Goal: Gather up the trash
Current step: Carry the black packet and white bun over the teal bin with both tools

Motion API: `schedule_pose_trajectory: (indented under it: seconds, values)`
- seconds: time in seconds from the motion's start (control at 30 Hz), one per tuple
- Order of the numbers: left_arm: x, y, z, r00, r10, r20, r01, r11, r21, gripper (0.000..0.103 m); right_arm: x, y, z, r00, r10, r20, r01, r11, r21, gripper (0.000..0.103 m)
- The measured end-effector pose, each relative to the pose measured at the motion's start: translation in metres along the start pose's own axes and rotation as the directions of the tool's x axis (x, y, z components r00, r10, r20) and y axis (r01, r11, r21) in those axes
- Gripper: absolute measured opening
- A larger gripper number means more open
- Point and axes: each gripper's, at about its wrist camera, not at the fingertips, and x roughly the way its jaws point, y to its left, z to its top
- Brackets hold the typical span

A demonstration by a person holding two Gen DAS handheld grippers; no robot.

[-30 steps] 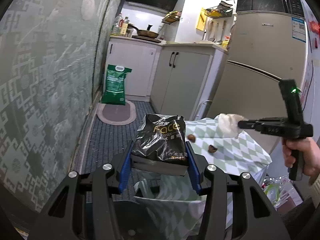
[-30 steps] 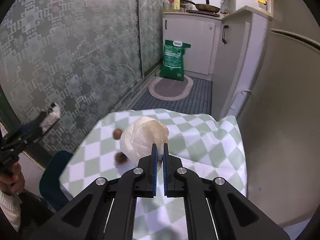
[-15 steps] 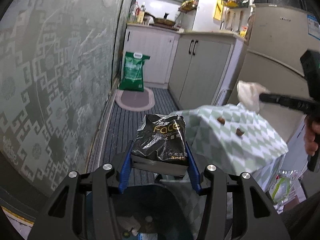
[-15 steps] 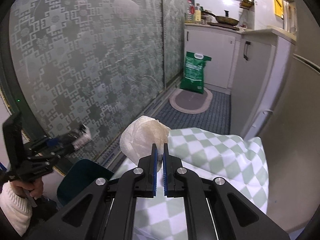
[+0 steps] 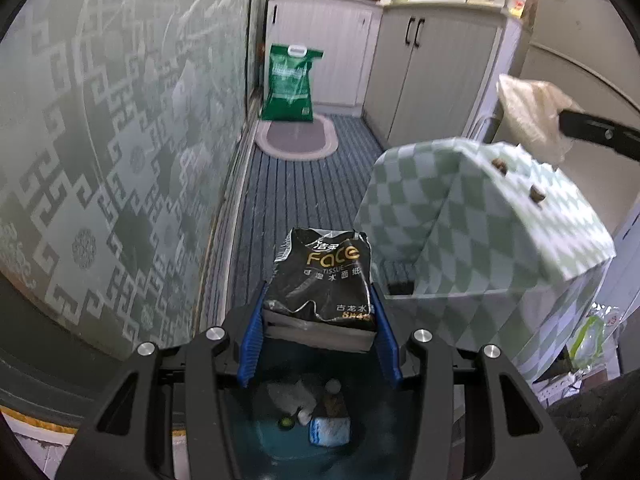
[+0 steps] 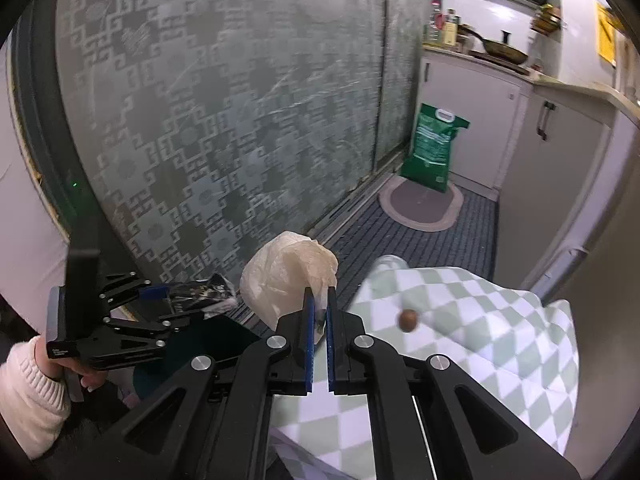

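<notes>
My left gripper [image 5: 320, 300] is shut on a black tissue pack [image 5: 322, 276] and holds it over a dark blue trash bin [image 5: 280, 432] that has several bits of trash inside. My right gripper [image 6: 319, 300] is shut on a crumpled white tissue wad [image 6: 286, 276], held above the left edge of the checkered table [image 6: 480, 328]. The wad also shows in the left wrist view [image 5: 528, 112]. Brown nutshell pieces [image 5: 536, 194] lie on the tablecloth; one shows in the right wrist view [image 6: 407, 320]. The left gripper [image 6: 160, 304] and the bin [image 6: 208, 340] show at lower left there.
A patterned glass sliding door [image 5: 100, 140] runs along the left. A green bag [image 5: 290, 84] and an oval mat [image 5: 296, 140] sit by white cabinets [image 5: 432, 64]. A fridge [image 5: 580, 40] stands behind the table. A plastic bag [image 5: 584, 340] hangs at the table's right.
My left gripper has tilted down and moved over the bin, whose inside is now in view. My right gripper has carried the tissue wad left, from above the table towards the bin.
</notes>
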Motion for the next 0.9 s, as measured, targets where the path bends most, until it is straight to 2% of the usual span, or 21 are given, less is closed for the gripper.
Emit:
schedule_pose_trajectory:
  seconds: [0.23,0.47,0.9]
  values:
    - [0.016,0.010,-0.010,0.994,0.018,-0.111,-0.017,1.000,0.002,0.051,0.021,0.028,-0.001,0.998,0.022,-0.065,-0.026,0.998,-0.064,0.005]
    - [0.033,0.023,-0.023,0.976,0.036,-0.216,-0.040,0.999,-0.017,0.052,0.050,0.054,-0.010,0.985,0.029,-0.168,-0.051,0.991,-0.123,0.005]
    - [0.051,0.036,-0.041,0.943,0.064,-0.328,-0.075,0.997,-0.022,0.052,0.097,0.096,-0.033,0.934,0.035,-0.356,-0.109,0.976,-0.190,0.005]
